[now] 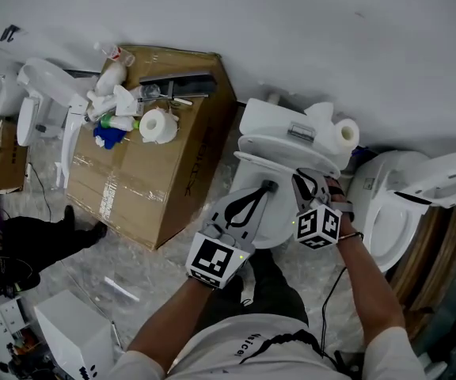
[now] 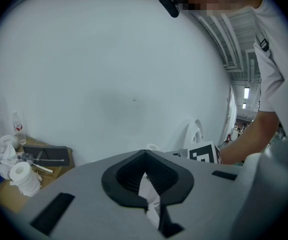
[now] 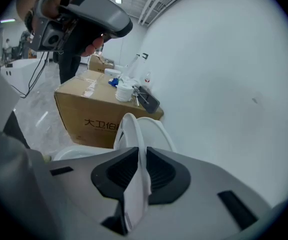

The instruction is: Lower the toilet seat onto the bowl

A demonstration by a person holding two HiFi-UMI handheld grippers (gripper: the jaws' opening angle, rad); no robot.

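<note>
Toilet seat [image 3: 129,129] stands on edge, pinched between the two pads of the right gripper [image 3: 140,153]. Its white rim rises above the jaw tips, with a second white curve [image 3: 159,129] just behind it. Below and to its left sits the bowl [image 3: 76,154], partly cut off by the gripper body. The left gripper [image 2: 144,154] has its jaw tips meeting; a sliver of white shows low in the slit (what it belongs to cannot be told).

Only the left gripper view shows the right gripper's marker cube [image 2: 204,153] with a bare forearm [image 2: 251,136] beside it. Only the right gripper view shows the seat's thin edge. From the head view the seat is hard to separate from the other white parts. There both grippers lie over the bowl, near each other, in front of the tank [image 1: 279,121], which carries a paper roll [image 1: 346,134]. Both arms reach forward from the bottom edge. A cardboard box [image 1: 165,172] stands to the left.
</note>
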